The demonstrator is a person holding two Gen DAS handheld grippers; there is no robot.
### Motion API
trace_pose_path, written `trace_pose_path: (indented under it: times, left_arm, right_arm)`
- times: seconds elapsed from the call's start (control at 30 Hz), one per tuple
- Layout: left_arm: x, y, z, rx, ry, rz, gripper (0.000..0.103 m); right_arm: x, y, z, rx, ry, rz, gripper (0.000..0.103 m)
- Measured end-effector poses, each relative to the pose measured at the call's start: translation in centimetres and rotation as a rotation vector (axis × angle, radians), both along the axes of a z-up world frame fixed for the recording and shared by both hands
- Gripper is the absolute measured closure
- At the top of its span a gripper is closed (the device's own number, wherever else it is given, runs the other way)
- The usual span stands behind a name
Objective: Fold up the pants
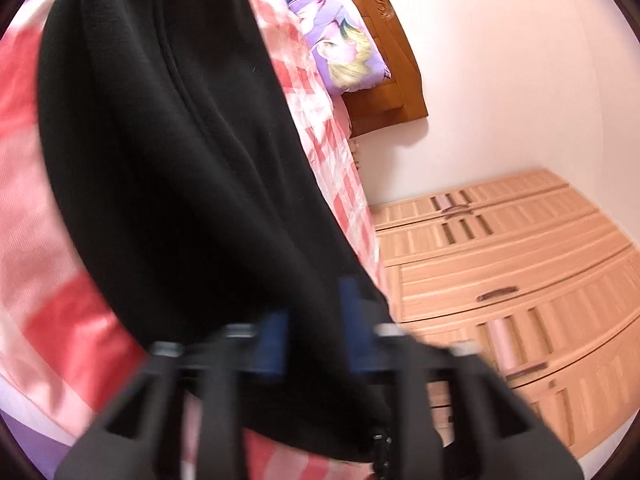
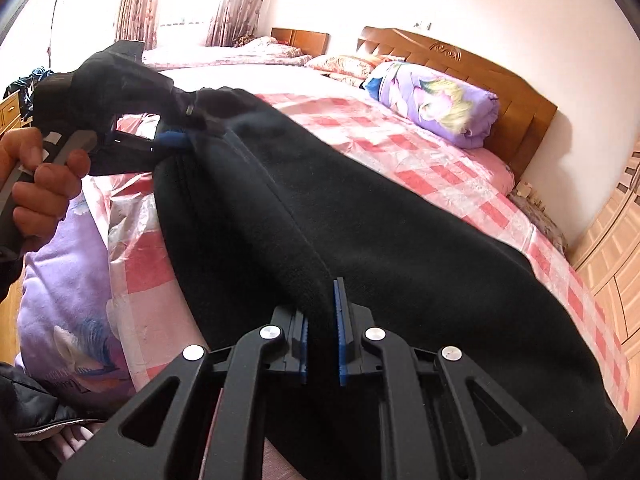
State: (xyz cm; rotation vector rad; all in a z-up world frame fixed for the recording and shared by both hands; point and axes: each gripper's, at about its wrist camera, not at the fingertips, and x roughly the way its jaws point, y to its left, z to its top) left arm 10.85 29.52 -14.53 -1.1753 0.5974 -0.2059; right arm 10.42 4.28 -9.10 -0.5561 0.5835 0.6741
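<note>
Black pants lie stretched across the bed with the pink checked sheet. My right gripper is shut on a thick fold of the pants' near end, its blue pads pressing the cloth. In the right wrist view my left gripper, held by a person's hand, is shut on the far end of the pants. The left wrist view shows the pants running away from my left gripper, with black cloth pinched between its blue pads. That view is blurred.
A folded purple printed quilt lies by the wooden headboard. A light wooden wardrobe stands beside the bed. Purple bedding hangs at the bed's near left side. A second bed and curtains are at the back.
</note>
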Motion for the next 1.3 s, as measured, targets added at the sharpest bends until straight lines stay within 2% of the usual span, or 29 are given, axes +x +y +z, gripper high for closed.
trace_pose_path:
  times: [0.07, 0.17, 0.27, 0.33, 0.43, 0.57, 0.67, 0.73, 0.77, 0.8, 0.83, 0.87, 0.9, 0.93, 0.97, 1.0, 1.1, 1.17, 1.2, 1.3]
  left_arm:
    - [-0.5, -0.1, 0.9, 0.028, -0.025, -0.002, 0.094]
    - [-1.9, -0.5, 2.6, 0.115, -0.053, -0.004, 0.095]
    - [-2.7, -0.9, 1.6, 0.161, 0.015, -0.028, 0.095]
    - [-2.6, -1.1, 0.0, 0.168, 0.068, -0.044, 0.095]
    - [-2.4, -0.8, -1.5, 0.127, 0.111, -0.042, 0.095]
    - [-3.4, -0.8, 0.0, 0.163, 0.077, -0.015, 0.095]
    - [-3.5, -0.6, -0.6, 0.188, 0.117, -0.017, 0.096]
    - [-3.1, -0.3, -1.7, 0.176, 0.146, -0.020, 0.095]
    - [-3.2, -0.1, -1.8, 0.166, 0.142, -0.018, 0.093]
    - [-3.5, 0.0, -1.5, 0.181, 0.154, -0.010, 0.091]
    - [-3.7, 0.1, -1.1, 0.208, 0.168, 0.006, 0.081]
    - [-4.0, 0.1, -0.4, 0.229, 0.176, 0.024, 0.060]
    - [-4.5, 0.4, 0.3, 0.241, 0.182, 0.049, 0.047]
    - [-5.2, 0.5, 1.0, 0.267, 0.200, 0.089, 0.018]
    - [-6.2, 0.6, 2.1, 0.314, 0.203, 0.152, 0.012]
    - [-6.7, 0.4, 2.9, 0.343, 0.190, 0.176, 0.012]
    - [-7.3, -1.5, 5.4, 0.426, 0.137, 0.175, 0.012]
    - [-6.6, -4.0, 6.6, 0.448, 0.072, 0.108, 0.005]
    - [-5.7, -5.9, 7.0, 0.453, 0.026, 0.035, 0.003]
    - [-3.6, -9.9, 6.5, 0.465, -0.011, -0.124, 0.002]
  right_arm:
    - [-0.5, -0.2, 0.8, 0.015, -0.016, 0.004, 0.092]
    - [-1.6, -0.5, 1.6, 0.020, -0.031, 0.021, 0.092]
    - [-1.9, -0.7, -0.2, -0.004, 0.023, 0.030, 0.092]
    - [-1.8, -0.6, -2.2, -0.041, 0.061, 0.029, 0.092]
    - [-2.2, -0.5, -2.2, -0.047, 0.050, 0.030, 0.092]
    - [-2.8, -0.7, -0.8, -0.030, 0.016, 0.041, 0.092]
    - [-2.6, -0.4, -2.1, -0.047, 0.048, 0.032, 0.091]
    - [-2.6, -0.5, -2.8, -0.034, 0.063, 0.030, 0.081]
    - [-2.7, -0.3, -2.6, -0.042, 0.077, 0.037, 0.070]
    - [-3.2, -0.3, -2.3, -0.048, 0.091, 0.057, 0.047]
    - [-3.6, -0.3, -2.1, -0.045, 0.097, 0.074, 0.033]
    - [-4.5, -0.6, -1.6, -0.032, 0.081, 0.097, 0.022]
    - [-5.2, -1.0, -1.2, -0.024, 0.065, 0.107, 0.022]
    - [-5.8, -1.4, -0.9, -0.021, 0.060, 0.105, 0.022]
    - [-6.2, -2.4, -0.5, -0.004, 0.058, 0.085, 0.023]
    - [-6.5, -3.7, -0.2, 0.025, 0.060, 0.059, 0.023]
    - [-6.8, -8.9, 0.3, 0.115, 0.074, -0.077, 0.023]
    - [-7.0, -13.4, 0.4, 0.154, 0.070, -0.206, 0.023]
    - [-7.1, -15.7, 0.5, 0.174, 0.066, -0.272, 0.023]
    - [-7.8, -24.3, 0.9, 0.297, 0.073, -0.489, 0.023]
